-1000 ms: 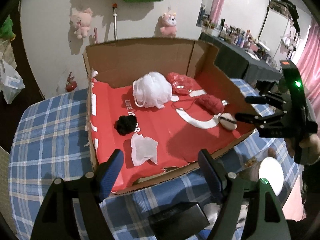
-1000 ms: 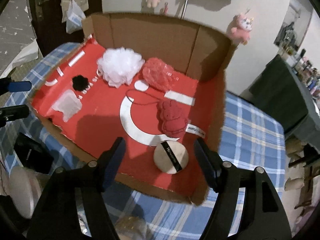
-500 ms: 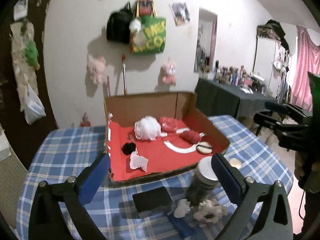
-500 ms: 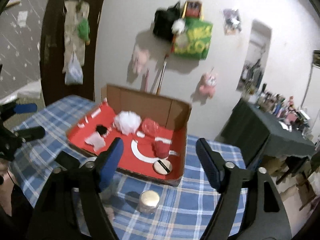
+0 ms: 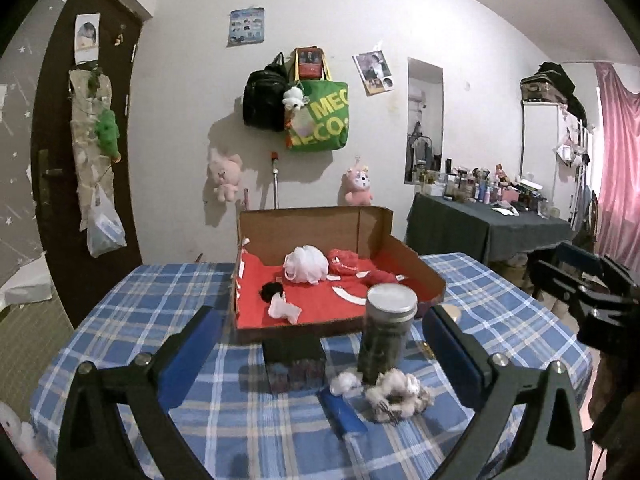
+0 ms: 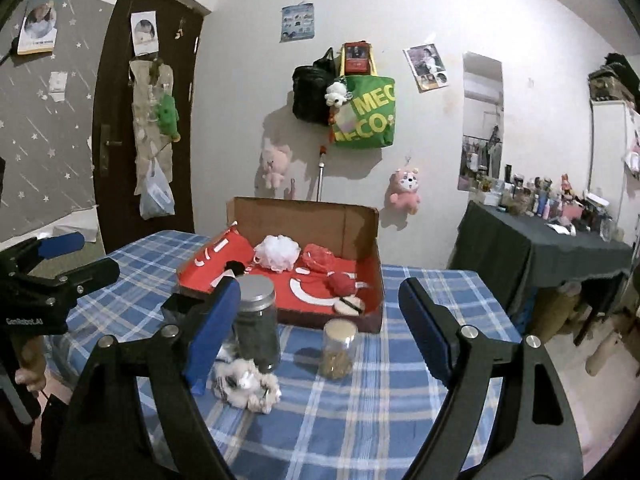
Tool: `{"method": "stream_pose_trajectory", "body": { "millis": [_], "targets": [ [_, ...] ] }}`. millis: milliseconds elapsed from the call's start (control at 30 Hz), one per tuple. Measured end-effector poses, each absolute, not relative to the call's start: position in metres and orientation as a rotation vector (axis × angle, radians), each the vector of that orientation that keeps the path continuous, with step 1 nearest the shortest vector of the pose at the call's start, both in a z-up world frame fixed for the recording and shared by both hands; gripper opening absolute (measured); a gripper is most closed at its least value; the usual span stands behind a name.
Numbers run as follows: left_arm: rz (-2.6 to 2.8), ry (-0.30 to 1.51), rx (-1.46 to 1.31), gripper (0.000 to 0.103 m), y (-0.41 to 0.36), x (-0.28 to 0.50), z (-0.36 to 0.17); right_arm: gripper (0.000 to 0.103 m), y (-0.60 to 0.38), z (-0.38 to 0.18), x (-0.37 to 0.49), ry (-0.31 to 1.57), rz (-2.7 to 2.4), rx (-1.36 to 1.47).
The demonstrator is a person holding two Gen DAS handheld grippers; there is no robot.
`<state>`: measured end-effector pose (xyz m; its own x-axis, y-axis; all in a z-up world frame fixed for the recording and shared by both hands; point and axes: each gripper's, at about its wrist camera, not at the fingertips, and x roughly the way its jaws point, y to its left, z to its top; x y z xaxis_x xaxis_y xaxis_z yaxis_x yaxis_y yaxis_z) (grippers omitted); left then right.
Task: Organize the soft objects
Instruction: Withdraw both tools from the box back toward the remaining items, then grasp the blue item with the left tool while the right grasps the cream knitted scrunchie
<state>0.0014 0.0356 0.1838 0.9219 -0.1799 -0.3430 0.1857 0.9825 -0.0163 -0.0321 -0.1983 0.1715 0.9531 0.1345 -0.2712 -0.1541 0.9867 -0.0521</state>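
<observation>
The cardboard box (image 5: 416, 276) with a red lining stands mid-table. Inside lie a white mesh pouf (image 5: 306, 264), red mesh (image 5: 344, 262), a red knit piece (image 5: 384, 278), a black scrunchie (image 5: 272, 290), a white cloth (image 5: 284, 310) and a round powder puff (image 6: 350, 304). In front of the box a fluffy white scrunchie (image 5: 396, 396) and a cotton ball (image 5: 344, 384) rest on the checked cloth. My left gripper (image 5: 318, 320) is wide open and empty, back from the table. My right gripper (image 6: 320, 292) is empty too, its jaws still opening.
A tall dark jar with a silver lid (image 5: 386, 332), a black box (image 5: 294, 356) and a blue block (image 5: 342, 412) stand near the scrunchie. A small jar with a wooden lid (image 6: 339, 350) sits to the right. A dark side table (image 6: 540, 248) holds several bottles.
Both grippers have pulled back from over the box and tilted up, so the whole table and the wall now show. Both sets of jaws stand wider.
</observation>
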Motion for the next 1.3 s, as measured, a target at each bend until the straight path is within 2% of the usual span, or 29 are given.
{"method": "stream_pose_trajectory", "body": {
  "millis": [267, 533, 933, 1133, 1267, 1300],
  "targets": [
    [-0.161, 0.437, -0.011, 0.103, 0.031, 0.003, 0.140, 0.081, -0.195, 0.125, -0.036, 0.321, 0.126, -0.058],
    [-0.155, 0.559, -0.031, 0.103, 0.031, 0.018, 0.096, 0.081, -0.192, 0.069, -0.009, 0.498, 0.157, -0.020],
    [-0.190, 0.702, -0.025, 0.103, 0.029, 0.045, 0.065, 0.081, -0.188, 0.039, 0.030, 0.646, 0.252, -0.009],
    [-0.198, 0.784, -0.011, 0.094, 0.024, 0.064, 0.054, 0.081, -0.186, 0.028, 0.050, 0.716, 0.289, 0.000],
    [-0.219, 0.837, -0.013, 0.077, 0.020, 0.075, 0.044, 0.081, -0.183, 0.024, 0.057, 0.747, 0.322, 0.012],
    [-0.224, 0.848, -0.010, 0.067, 0.018, 0.077, 0.041, 0.080, -0.183, 0.023, 0.059, 0.750, 0.337, 0.020]
  ]
}}
